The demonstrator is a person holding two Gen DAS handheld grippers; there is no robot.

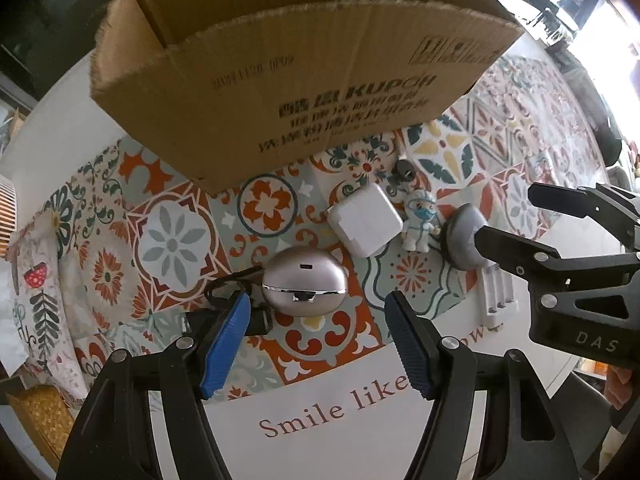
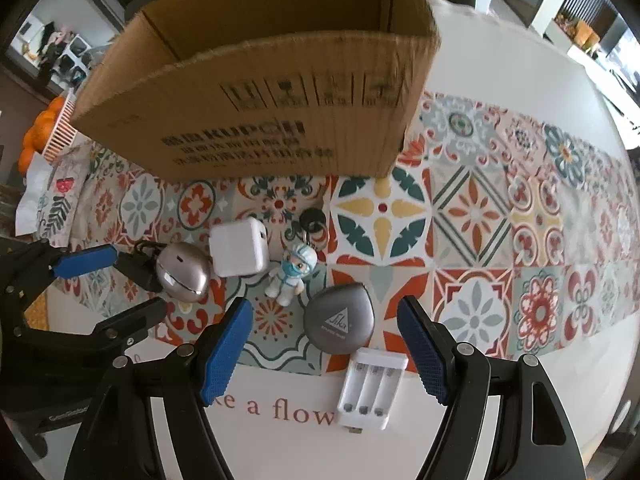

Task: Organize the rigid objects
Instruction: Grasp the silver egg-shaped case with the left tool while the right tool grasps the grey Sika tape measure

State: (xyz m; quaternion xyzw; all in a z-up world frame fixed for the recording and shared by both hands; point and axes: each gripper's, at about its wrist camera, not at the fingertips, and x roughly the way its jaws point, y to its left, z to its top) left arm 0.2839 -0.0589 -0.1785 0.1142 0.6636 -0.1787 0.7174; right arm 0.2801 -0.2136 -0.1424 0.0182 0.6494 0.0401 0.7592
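patterned tablecloth [image 2: 500,216], white table [image 2: 500,60], cardboard box [image 2: 280,100]

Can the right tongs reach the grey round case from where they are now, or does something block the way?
Probably yes. The right tongs are open, and the grey round case lies between the blue pads with nothing on top. The white battery charger touches its near edge, and the small figurine stands close by.

The cardboard box [image 2: 256,92] walls off the far side of the worktop [image 2: 500,392], its top open. In front of it the silver case [image 2: 184,272], white charger [image 2: 238,252], figurine [image 2: 290,276], grey disc [image 2: 339,322] and battery holder [image 2: 370,388] crowd together, barely any gap between them. To their right the patterned cloth [image 2: 500,240] lies bare and open.
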